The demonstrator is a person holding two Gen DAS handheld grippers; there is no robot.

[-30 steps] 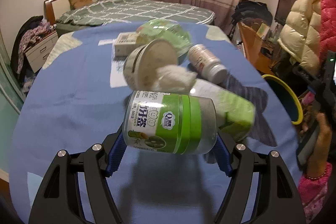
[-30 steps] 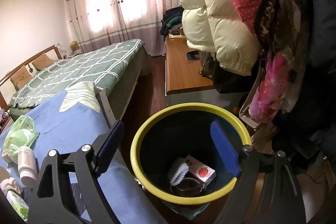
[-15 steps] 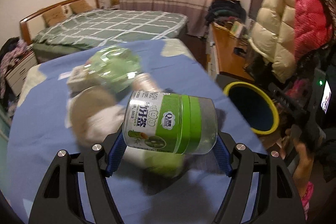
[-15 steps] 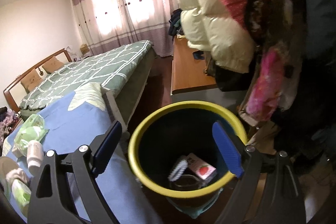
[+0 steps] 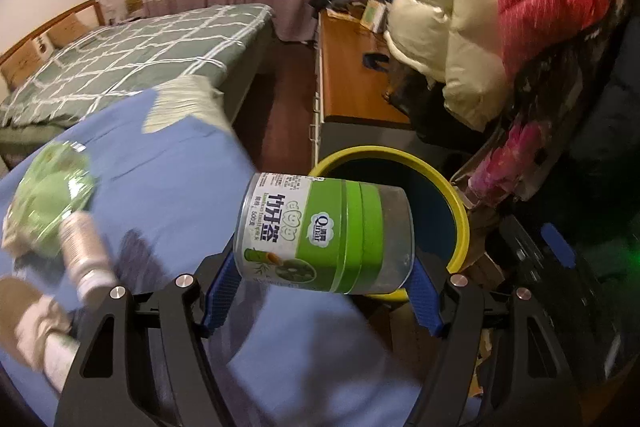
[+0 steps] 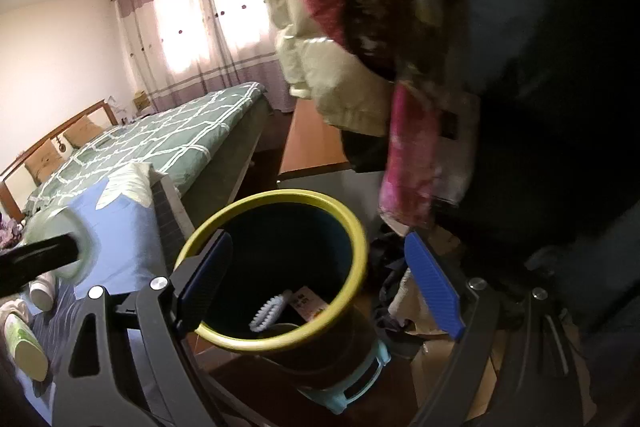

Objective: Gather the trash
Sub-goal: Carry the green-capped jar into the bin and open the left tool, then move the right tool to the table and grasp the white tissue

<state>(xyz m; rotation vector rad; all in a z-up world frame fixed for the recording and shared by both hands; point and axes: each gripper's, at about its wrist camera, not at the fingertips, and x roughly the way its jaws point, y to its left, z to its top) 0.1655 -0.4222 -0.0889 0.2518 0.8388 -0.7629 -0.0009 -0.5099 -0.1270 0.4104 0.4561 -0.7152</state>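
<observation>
While our left gripper [image 5: 326, 301] pinches the green jar [image 5: 326, 233] sideways just short of the bin [image 5: 460, 203], our right gripper [image 6: 320, 291] gapes empty; letting go early could bounce it off the rim.

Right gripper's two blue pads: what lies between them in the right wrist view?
The open right gripper holds nothing. Between its pads shows the yellow-rimmed bin beyond, with a white brush and a small carton inside.

At centre frame of my left wrist view, the green-banded jar [image 5: 326, 237] reads "Qinar" in a white cloud badge, large Chinese characters and "500" sideways.
</observation>
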